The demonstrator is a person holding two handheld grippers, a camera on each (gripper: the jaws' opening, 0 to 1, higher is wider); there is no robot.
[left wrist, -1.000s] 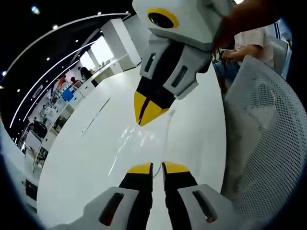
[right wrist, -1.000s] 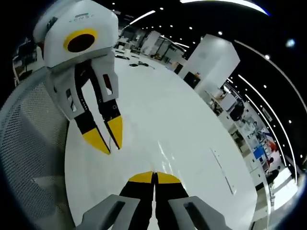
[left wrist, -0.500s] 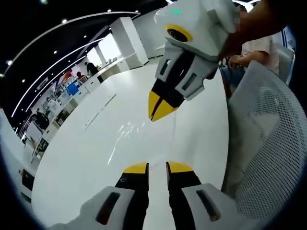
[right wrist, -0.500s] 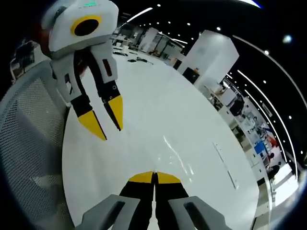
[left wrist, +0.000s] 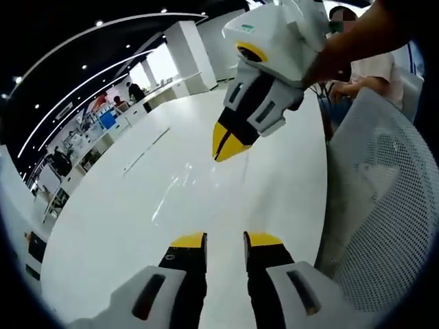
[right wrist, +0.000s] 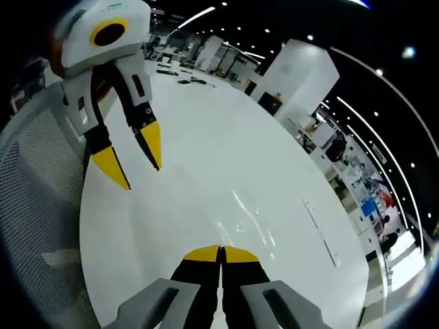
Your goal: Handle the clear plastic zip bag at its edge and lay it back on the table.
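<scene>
Left hand-held gripper [left wrist: 225, 238] released, right hand-held gripper [right wrist: 220, 253] pinching barely visible clear bag [left wrist: 230, 179], white table [right wrist: 206, 164].

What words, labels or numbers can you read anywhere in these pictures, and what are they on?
No text can be read.
A small green mark on the white-and-yellow left gripper housing is too blurred to read.
The same holds for the white-and-yellow right gripper.
The white table bears no print.
</scene>
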